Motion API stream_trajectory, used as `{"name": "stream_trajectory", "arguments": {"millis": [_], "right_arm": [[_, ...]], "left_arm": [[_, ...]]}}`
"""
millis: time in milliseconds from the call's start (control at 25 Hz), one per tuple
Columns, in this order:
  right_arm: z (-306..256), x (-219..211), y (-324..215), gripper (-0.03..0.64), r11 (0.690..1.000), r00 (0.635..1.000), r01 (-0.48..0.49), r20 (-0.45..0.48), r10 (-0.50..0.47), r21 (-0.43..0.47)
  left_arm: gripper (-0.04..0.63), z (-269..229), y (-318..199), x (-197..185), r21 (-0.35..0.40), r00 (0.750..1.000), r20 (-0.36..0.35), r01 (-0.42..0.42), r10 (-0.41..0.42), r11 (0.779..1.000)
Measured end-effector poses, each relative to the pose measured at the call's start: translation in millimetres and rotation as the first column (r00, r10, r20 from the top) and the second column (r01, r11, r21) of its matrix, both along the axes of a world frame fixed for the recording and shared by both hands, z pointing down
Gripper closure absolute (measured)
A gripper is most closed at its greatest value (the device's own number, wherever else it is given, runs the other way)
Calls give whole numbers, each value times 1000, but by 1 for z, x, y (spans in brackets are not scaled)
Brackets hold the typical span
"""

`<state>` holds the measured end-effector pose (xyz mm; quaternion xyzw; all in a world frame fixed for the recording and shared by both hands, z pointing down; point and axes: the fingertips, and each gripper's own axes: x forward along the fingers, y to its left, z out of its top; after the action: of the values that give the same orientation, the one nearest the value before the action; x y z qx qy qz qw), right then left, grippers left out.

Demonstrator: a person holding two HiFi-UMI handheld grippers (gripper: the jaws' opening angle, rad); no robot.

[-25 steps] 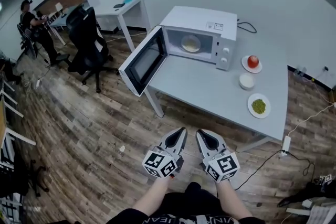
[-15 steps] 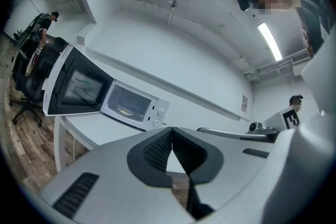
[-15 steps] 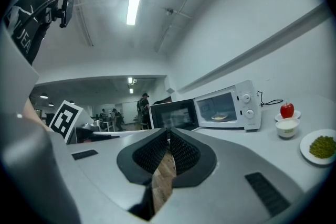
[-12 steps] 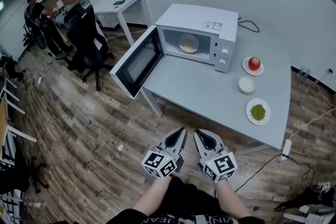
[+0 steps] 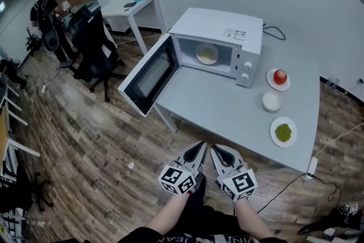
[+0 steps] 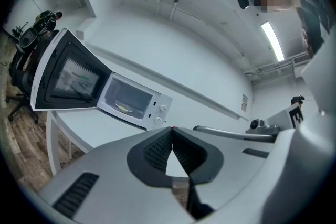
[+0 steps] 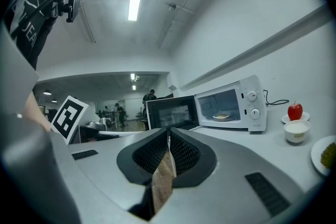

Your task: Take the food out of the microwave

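Left gripper [image 5: 200, 145] and right gripper [image 5: 213, 149] are closed, empty; opened late, they could shove the plate [image 5: 207, 54] deeper into the microwave [image 5: 226, 25].

Door [image 5: 149, 75] swung wide, microwave [image 5: 224, 23] cavity stands reachable.

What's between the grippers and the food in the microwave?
Nothing visible. The microwave door is swung open to the left, the plate of food sits exposed inside, and the table in front of the opening is bare. The apple, bowl and greens sit off to the right.
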<state>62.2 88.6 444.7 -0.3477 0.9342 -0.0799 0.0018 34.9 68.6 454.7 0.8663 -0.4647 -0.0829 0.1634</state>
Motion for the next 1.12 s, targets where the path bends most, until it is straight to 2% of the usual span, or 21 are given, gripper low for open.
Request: {"name": "stream_trajectory", "arguments": {"millis": [200,480,1120], "right_arm": [[2,-5,-40,581,999,999,-33,-21,33,-11],[10,-24,-100,581,998,998,-45,-46,43,-36],[30,-64,-198,581,988,992,-112,-73,105,-107]], "left_arm": [[588,-2,-41,-3,13,1000,6,-31,31,999],[588,5,-100,-17,-7,998,-3,-57,57,998],[588,23,-197,-53,-50,994,-24,-109,108,993]]}}
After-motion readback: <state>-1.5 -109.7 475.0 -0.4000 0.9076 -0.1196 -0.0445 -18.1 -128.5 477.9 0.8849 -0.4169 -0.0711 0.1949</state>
